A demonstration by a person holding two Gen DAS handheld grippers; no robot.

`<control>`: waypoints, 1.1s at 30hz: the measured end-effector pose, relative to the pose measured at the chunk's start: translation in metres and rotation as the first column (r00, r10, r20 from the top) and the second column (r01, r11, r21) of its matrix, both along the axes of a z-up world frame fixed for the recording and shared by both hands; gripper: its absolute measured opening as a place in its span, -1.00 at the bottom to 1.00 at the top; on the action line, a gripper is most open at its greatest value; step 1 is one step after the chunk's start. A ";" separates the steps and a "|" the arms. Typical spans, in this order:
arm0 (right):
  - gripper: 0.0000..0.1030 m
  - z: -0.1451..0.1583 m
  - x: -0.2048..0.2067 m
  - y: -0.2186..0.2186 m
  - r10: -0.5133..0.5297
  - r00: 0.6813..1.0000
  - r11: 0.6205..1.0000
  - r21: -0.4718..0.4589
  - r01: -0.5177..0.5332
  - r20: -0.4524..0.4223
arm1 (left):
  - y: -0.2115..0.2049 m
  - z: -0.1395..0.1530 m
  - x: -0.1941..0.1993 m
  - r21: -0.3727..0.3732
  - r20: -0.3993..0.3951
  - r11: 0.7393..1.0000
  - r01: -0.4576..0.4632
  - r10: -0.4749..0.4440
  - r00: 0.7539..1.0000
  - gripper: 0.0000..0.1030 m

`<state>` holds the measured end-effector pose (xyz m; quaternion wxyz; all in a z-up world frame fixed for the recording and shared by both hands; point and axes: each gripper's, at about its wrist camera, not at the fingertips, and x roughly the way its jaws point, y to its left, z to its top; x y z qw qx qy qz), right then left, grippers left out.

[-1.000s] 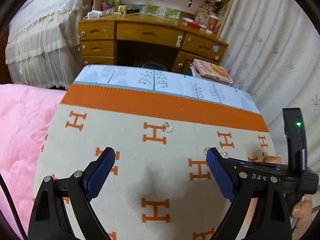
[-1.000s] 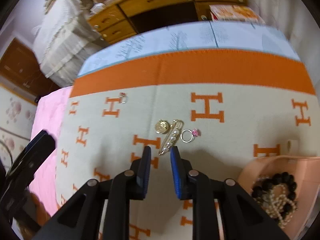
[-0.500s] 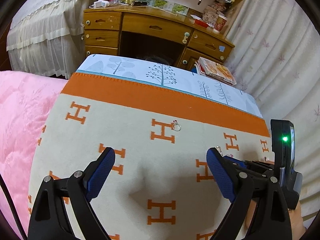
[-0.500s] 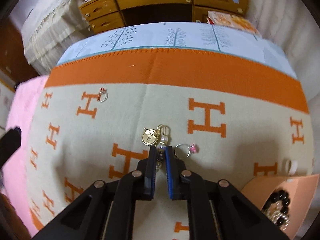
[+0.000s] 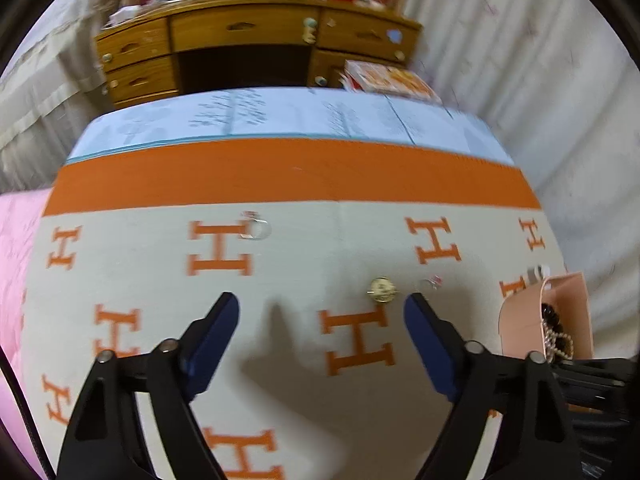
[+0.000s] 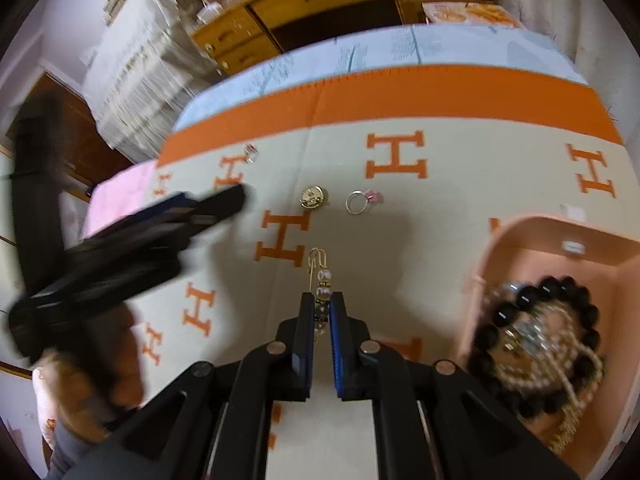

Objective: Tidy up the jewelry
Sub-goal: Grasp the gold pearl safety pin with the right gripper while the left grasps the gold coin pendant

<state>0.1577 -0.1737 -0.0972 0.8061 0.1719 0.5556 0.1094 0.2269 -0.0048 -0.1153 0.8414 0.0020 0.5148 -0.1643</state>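
Note:
My right gripper is shut on a gold pearl pin and holds it above the blanket, left of the peach jewelry box that holds black beads and pearls. A gold round brooch and a silver ring with a pink stone lie on the blanket ahead. Another ring lies far left. My left gripper is open and empty above the blanket, with the brooch just inside its right finger and a ring ahead. The box is at its right.
The orange and cream H-pattern blanket covers the bed. A pink quilt lies to the left. A wooden desk with drawers stands beyond, with a stack of books beside it and curtains at right.
My right gripper closed on the pearl pin and lifted it back toward the box. My left gripper swung right, so the brooch and box came into its view.

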 end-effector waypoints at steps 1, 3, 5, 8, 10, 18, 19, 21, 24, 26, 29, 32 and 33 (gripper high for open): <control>-0.86 0.005 -0.005 -0.004 -0.003 1.000 1.000 0.017 0.003 0.012 | -0.008 -0.004 0.001 0.007 -0.009 1.000 0.013 -0.013 1.000 0.48; -0.86 0.012 -0.013 -0.010 -0.011 0.999 0.999 0.043 0.010 0.031 | -0.020 -0.011 0.003 0.012 -0.031 0.999 0.030 -0.029 0.999 0.28; -0.86 0.016 -0.017 -0.017 -0.019 0.999 0.998 0.058 0.017 0.042 | -0.030 -0.019 0.006 0.006 -0.068 0.999 0.032 -0.032 0.997 0.09; -0.86 0.018 -0.019 -0.019 -0.030 0.998 0.996 0.080 0.026 0.049 | -0.039 -0.023 0.010 0.020 -0.065 1.000 0.015 -0.014 0.998 0.07; -0.86 0.019 -0.021 -0.023 -0.031 0.998 0.995 0.093 0.026 0.054 | -0.042 -0.023 0.012 0.013 -0.078 1.000 0.005 -0.004 0.997 0.07; -0.86 0.022 -0.027 -0.036 -0.050 0.996 0.992 0.121 0.041 0.076 | -0.049 -0.022 0.019 0.059 -0.091 0.998 -0.025 0.031 0.995 -0.22; -0.86 0.021 -0.028 -0.038 -0.055 0.996 0.991 0.125 0.045 0.077 | -0.050 -0.022 0.020 0.069 -0.092 0.997 -0.024 0.030 0.995 -0.24; -0.86 0.021 -0.029 -0.042 -0.064 0.995 0.990 0.133 0.054 0.077 | -0.053 -0.022 0.022 0.093 -0.097 0.996 -0.013 0.022 0.995 -0.25; -0.86 0.021 -0.032 -0.048 -0.076 0.994 0.987 0.146 0.063 0.078 | -0.060 -0.022 0.021 0.155 -0.093 0.988 0.003 0.011 0.996 -0.35; -0.86 0.022 -0.034 -0.051 -0.080 0.993 0.986 0.151 0.067 0.082 | -0.061 -0.021 0.020 0.162 -0.097 0.987 0.008 0.008 0.995 -0.67; -0.86 0.025 -0.038 -0.056 -0.089 0.992 0.984 0.163 0.073 0.092 | -0.061 -0.020 0.019 0.168 -0.107 0.986 0.000 0.018 0.994 -0.68; -0.86 0.034 -0.046 -0.060 -0.102 0.988 0.983 0.166 0.081 0.119 | -0.061 -0.017 0.015 0.147 -0.112 0.989 -0.013 0.030 0.993 -0.68; -0.86 0.037 -0.050 -0.063 -0.107 0.986 0.983 0.165 0.085 0.130 | -0.061 -0.014 0.013 0.135 -0.109 0.991 -0.017 0.032 0.994 -0.68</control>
